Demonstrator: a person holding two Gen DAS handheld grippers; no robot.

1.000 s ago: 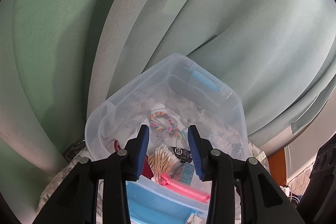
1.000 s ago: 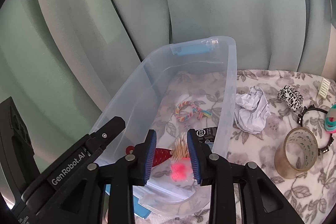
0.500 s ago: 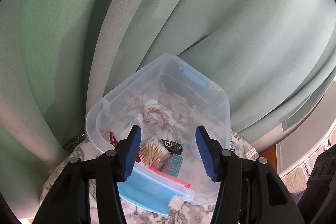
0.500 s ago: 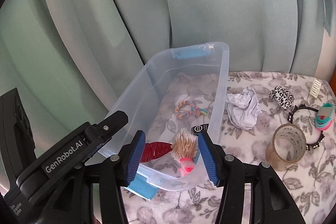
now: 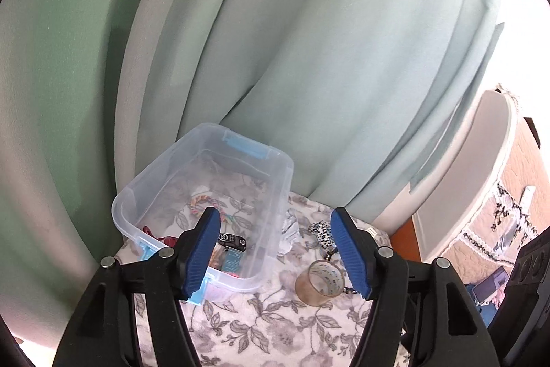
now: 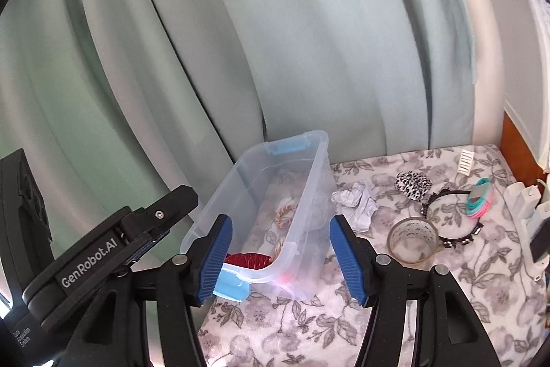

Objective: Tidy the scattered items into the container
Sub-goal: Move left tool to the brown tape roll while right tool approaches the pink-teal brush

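Soft daylight enters from the right, blowing out that edge to white glare, while the curtain [image 5: 309, 57] folds show gentle shadows, slight blur, and strong fisheye bending with black corners.

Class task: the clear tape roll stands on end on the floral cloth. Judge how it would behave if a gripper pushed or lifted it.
The tape roll is a hollow ring, so probably light. Standing on its flat end, it should slide; tipped over, it would likely roll.
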